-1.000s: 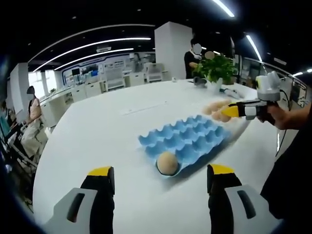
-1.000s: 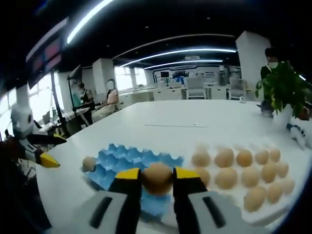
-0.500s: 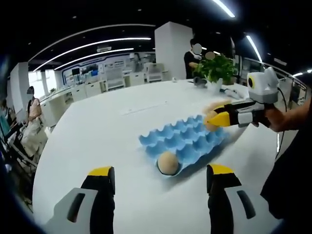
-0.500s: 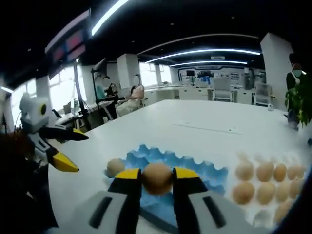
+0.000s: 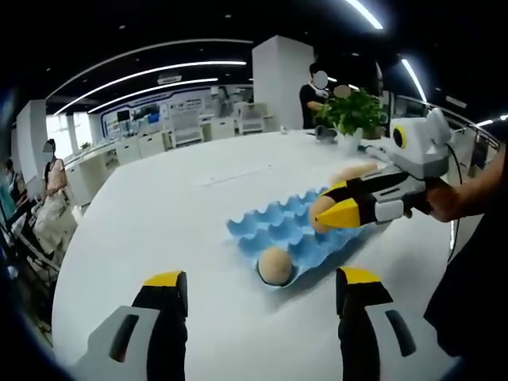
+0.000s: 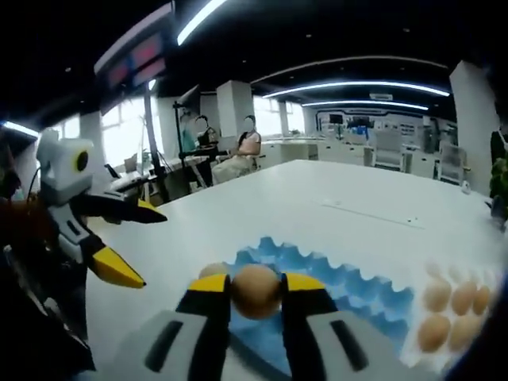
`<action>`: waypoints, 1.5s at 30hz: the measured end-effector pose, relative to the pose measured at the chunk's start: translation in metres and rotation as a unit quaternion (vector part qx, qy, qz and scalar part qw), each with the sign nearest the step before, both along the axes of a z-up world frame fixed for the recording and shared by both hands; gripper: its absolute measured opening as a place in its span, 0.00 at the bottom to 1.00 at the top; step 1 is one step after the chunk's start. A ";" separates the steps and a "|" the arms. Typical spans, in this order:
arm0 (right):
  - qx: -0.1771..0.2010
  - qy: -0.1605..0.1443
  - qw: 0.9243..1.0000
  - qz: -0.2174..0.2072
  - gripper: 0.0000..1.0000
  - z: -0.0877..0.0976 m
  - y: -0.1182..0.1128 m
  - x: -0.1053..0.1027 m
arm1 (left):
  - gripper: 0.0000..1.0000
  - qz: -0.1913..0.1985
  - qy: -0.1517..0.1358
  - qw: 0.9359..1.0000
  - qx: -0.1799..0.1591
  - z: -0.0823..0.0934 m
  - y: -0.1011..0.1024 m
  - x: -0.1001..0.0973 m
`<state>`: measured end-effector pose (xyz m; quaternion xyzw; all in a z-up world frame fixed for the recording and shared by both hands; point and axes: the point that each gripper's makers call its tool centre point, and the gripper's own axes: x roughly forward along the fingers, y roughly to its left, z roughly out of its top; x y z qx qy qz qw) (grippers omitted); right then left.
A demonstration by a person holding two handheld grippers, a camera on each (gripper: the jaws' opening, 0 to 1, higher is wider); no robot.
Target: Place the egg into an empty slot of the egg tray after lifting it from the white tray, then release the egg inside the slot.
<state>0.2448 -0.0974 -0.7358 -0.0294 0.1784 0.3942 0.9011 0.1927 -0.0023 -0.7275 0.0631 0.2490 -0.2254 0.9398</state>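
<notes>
Your right tongs point(image 6: 255, 295) grip egg point(image 6: 255, 291) above blue tray point(image 6: 349, 290); left tongs point(image 5: 262, 298) wide, idle over counter point(image 5: 159, 214). One slot holds another egg point(image 5: 274, 265). Centre over empty slot, lower gently, open slowly.

Egg point(image 6: 255, 290) in right gripper point(image 6: 255, 292), seemingly above egg tray point(image 6: 349, 287)

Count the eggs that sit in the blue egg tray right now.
1. One egg sits in a corner slot of the blue egg tray, nearest the left gripper. A second egg is clamped in the right gripper above the tray, not placed yet.
</notes>
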 end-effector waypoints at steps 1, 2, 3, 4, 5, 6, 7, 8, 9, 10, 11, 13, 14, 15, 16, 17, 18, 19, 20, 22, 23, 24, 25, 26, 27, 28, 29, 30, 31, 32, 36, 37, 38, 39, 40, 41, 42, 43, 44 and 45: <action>-0.001 -0.001 1.000 0.004 0.24 -0.001 0.002 0.000 | 0.78 0.000 0.000 1.000 0.001 0.000 0.000 0.000; -0.001 0.000 1.000 0.005 0.24 -0.002 0.003 -0.001 | 0.78 0.000 0.000 1.000 0.001 0.000 0.000 0.000; -0.004 0.000 1.000 0.009 0.24 -0.005 0.006 -0.001 | 0.78 -0.001 0.001 1.000 0.001 0.000 0.000 0.000; -0.004 0.000 1.000 0.012 0.24 -0.006 0.007 -0.001 | 0.78 -0.001 0.001 1.000 0.000 -0.001 0.000 0.000; -0.009 0.002 1.000 0.016 0.24 -0.009 0.009 -0.002 | 0.77 -0.001 0.002 1.000 -0.001 -0.001 0.000 0.000; -0.009 0.001 1.000 0.016 0.24 -0.011 0.009 -0.001 | 0.77 -0.001 0.003 1.000 0.000 -0.001 0.000 -0.001; -0.009 0.002 1.000 0.018 0.24 -0.012 0.011 -0.001 | 0.77 -0.001 0.002 1.000 0.000 -0.002 0.000 0.000; -0.008 0.005 1.000 0.020 0.24 -0.013 0.012 -0.002 | 0.77 -0.001 0.002 1.000 0.000 -0.002 0.000 0.000; -0.008 0.002 1.000 0.022 0.24 -0.013 0.014 -0.002 | 0.77 -0.001 0.003 1.000 -0.001 -0.002 -0.001 0.000; -0.008 -0.001 1.000 0.024 0.24 -0.013 0.015 -0.002 | 0.77 -0.001 0.003 1.000 -0.001 -0.002 -0.001 0.000; -0.008 0.001 1.000 0.029 0.24 -0.014 0.018 -0.003 | 0.77 -0.001 0.003 1.000 -0.001 -0.002 -0.001 0.000; -0.009 0.002 0.999 0.031 0.24 -0.017 0.020 -0.003 | 0.77 -0.002 0.003 1.000 -0.001 -0.002 -0.001 0.000; -0.010 0.005 0.999 0.032 0.24 -0.019 0.021 -0.003 | 0.77 -0.002 0.003 1.000 -0.001 -0.002 -0.001 0.000; -0.010 0.007 0.999 0.034 0.24 -0.021 0.021 -0.003 | 0.77 -0.002 0.003 1.000 0.000 -0.002 -0.001 0.001; -0.010 0.008 0.999 0.033 0.24 -0.021 0.021 -0.003 | 0.77 -0.002 0.003 1.000 0.000 -0.002 -0.001 0.001; -0.010 0.010 0.999 0.033 0.24 -0.023 0.022 -0.003 | 0.77 -0.001 0.003 1.000 -0.001 -0.002 -0.001 0.001; -0.010 0.012 0.999 0.034 0.24 -0.024 0.022 -0.003 | 0.77 -0.001 0.004 1.000 -0.001 -0.002 -0.001 0.000; -0.011 0.012 0.999 0.034 0.24 -0.025 0.022 -0.002 | 0.77 0.000 0.004 1.000 -0.001 -0.003 0.000 0.000; -0.013 0.011 0.999 0.035 0.24 -0.026 0.022 -0.002 | 0.77 0.000 0.005 1.000 -0.001 -0.003 0.000 0.000; -0.014 0.012 0.999 0.034 0.24 -0.027 0.022 -0.001 | 0.77 0.000 0.007 1.000 -0.001 -0.004 0.000 0.000; -0.014 0.013 0.999 0.033 0.24 -0.029 0.022 -0.001 | 0.77 0.000 0.007 1.000 -0.001 -0.004 0.000 -0.001; -0.013 0.017 0.999 0.032 0.25 -0.030 0.022 -0.001 | 0.77 0.000 0.006 1.000 -0.001 -0.004 0.000 0.000; -0.012 0.017 0.999 0.031 0.25 -0.030 0.022 -0.001 | 0.77 0.000 0.007 1.000 -0.001 -0.004 0.000 0.000; -0.014 0.017 0.999 0.032 0.25 -0.031 0.022 -0.001 | 0.77 0.001 0.007 1.000 -0.001 -0.004 0.001 0.000; -0.015 0.017 0.999 0.032 0.25 -0.032 0.021 -0.002 | 0.77 0.001 0.007 1.000 -0.001 -0.004 0.001 0.000; -0.016 0.016 0.999 0.032 0.25 -0.032 0.022 -0.002 | 0.77 0.001 0.006 1.000 -0.001 -0.004 0.001 0.000; -0.017 0.016 0.999 0.033 0.25 -0.033 0.022 -0.002 | 0.77 0.000 0.006 1.000 -0.002 -0.004 0.001 0.000; -0.019 0.018 0.999 0.033 0.25 -0.035 0.021 -0.003 | 0.77 -0.001 0.007 1.000 -0.002 -0.004 0.000 0.000; -0.019 0.018 0.999 0.033 0.25 -0.036 0.021 -0.003 | 0.77 -0.001 0.007 1.000 -0.001 -0.004 0.000 -0.001; -0.020 0.017 0.999 0.033 0.25 -0.037 0.021 -0.003 | 0.77 -0.002 0.007 1.000 0.000 -0.005 0.000 -0.001; -0.023 0.010 0.999 0.035 0.25 -0.038 0.022 -0.004 | 0.77 -0.002 0.007 1.000 -0.001 -0.004 0.000 -0.001; -0.023 0.007 0.999 0.036 0.25 -0.038 0.022 -0.004 | 0.76 -0.002 0.008 1.000 -0.001 -0.004 0.001 -0.001; -0.027 0.001 0.999 0.038 0.25 -0.039 0.023 -0.005 | 0.76 -0.002 0.008 1.000 -0.001 -0.004 0.001 -0.001; -0.031 -0.003 0.999 0.039 0.25 -0.039 0.023 -0.005 | 0.76 -0.003 0.008 1.000 -0.001 -0.004 0.000 -0.002; -0.032 -0.004 0.999 0.040 0.25 -0.039 0.023 -0.005 | 0.76 -0.003 0.007 1.000 -0.001 -0.004 0.000 -0.002; -0.034 -0.007 0.999 0.041 0.25 -0.039 0.023 -0.005 | 0.76 -0.003 0.007 1.000 -0.001 -0.004 0.000 -0.002; -0.036 -0.009 0.998 0.042 0.25 -0.039 0.022 -0.005 | 0.76 -0.003 0.007 1.000 -0.001 -0.004 0.000 -0.002; -0.036 -0.009 0.998 0.042 0.25 -0.039 0.022 -0.005 | 0.76 -0.003 0.008 1.000 -0.001 -0.004 0.000 -0.002; -0.031 -0.005 0.999 0.040 0.24 -0.038 0.021 -0.005 | 0.76 -0.004 0.008 1.000 -0.001 -0.004 0.000 -0.002; -0.012 0.006 0.999 0.044 0.24 -0.037 0.026 -0.008 | 0.76 -0.004 0.008 1.000 -0.001 -0.004 -0.001 -0.002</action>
